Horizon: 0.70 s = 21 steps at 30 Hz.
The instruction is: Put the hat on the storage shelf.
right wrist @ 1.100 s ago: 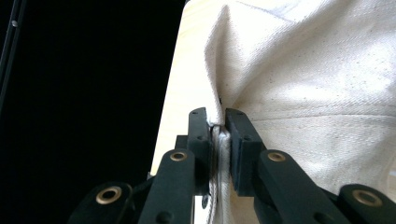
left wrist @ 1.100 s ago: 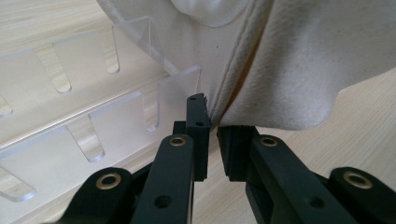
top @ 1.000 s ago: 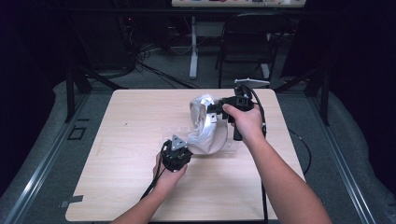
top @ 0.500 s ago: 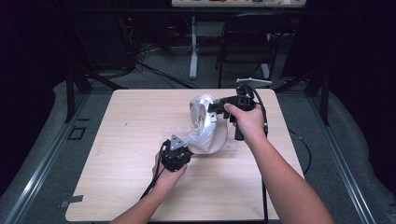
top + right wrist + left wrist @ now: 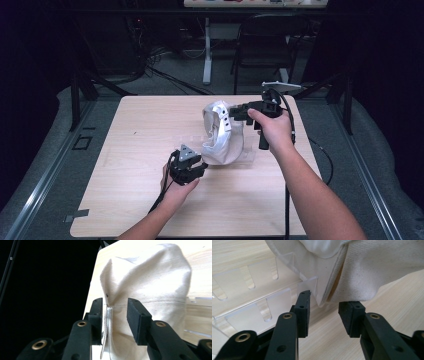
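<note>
text: none legible; labels: none; brands: none; numbers: none; signs: none

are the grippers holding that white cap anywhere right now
No. Both the left gripper and right gripper have just been opening; the cap edge sits between unpressed pads.

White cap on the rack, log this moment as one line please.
left gripper: opening, off cap edge | right gripper: opening, cap fold between jaws | cap: over clear rack | table

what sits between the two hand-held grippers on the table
A cream fabric cap on a clear slotted plastic stand lies between the left hand-held gripper and the right hand-held gripper, seen in the high view. Both have just been opening around it.
</note>
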{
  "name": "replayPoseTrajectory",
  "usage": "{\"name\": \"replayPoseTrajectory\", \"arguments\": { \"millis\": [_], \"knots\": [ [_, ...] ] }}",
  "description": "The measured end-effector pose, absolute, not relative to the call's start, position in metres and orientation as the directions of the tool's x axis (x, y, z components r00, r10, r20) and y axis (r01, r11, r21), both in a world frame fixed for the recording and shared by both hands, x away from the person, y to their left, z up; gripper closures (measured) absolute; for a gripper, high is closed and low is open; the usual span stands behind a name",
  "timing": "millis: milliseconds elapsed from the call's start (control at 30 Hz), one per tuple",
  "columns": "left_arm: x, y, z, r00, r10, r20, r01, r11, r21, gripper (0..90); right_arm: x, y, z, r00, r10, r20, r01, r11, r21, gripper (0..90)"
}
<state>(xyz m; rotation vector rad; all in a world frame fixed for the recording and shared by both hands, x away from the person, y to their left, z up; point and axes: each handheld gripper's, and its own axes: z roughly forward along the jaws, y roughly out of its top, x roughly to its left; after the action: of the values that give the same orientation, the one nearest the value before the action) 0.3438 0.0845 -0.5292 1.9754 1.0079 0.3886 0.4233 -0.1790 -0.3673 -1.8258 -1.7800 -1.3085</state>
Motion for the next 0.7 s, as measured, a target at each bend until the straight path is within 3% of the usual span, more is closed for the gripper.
{"name": "replayPoseTrajectory", "arguments": {
  "millis": [367, 700],
  "knots": [
    [0.336, 0.094, -0.522, 0.634, 0.767, -0.097, 0.494, -0.306, 0.814, 57.5, 0.414, -0.195, -0.364, -0.195, 0.676, 0.711, 0.877, -0.205, 0.435, 57.7],
    [0.326, 0.108, -0.518, 0.638, 0.764, -0.1, 0.486, -0.298, 0.821, 55.4, 0.405, -0.209, -0.368, -0.206, 0.706, 0.677, 0.865, -0.193, 0.463, 55.8]
  ]
}}
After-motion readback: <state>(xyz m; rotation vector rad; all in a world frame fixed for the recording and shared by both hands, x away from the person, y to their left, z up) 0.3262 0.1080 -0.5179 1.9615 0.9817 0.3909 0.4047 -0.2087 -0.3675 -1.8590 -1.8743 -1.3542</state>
